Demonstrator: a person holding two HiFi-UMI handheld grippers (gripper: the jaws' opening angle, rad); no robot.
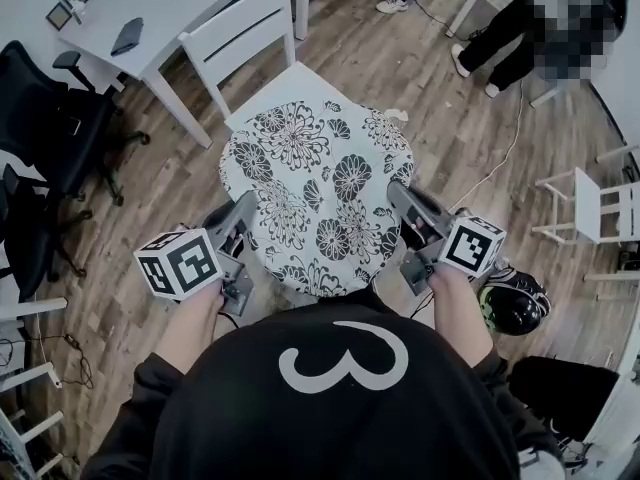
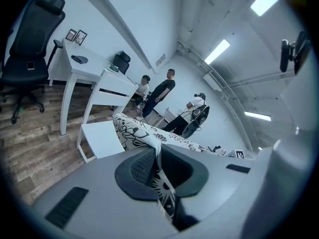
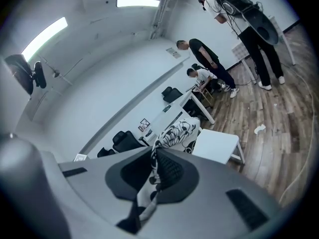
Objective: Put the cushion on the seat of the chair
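Both of your grippers are clamped on fabric: the left gripper pinches the cushion at its left rim, and the right gripper pinches its right rim (thin bites, edge only). The cushion hangs over the front edge of the chair's seat. Let go unevenly, or too far forward, and it could slide off that edge onto the floor.

- White desk: stands on the wooden floor.
- Two picture frames: upright on the desk, at its far left end.
- Dark flat item: lies on the desk top, near the frames.
- Black office chair: just left of the desk.
- Person in dark clothes: well apart from the desk, to its right.
- White cable: lies on the floor, right of the desk.
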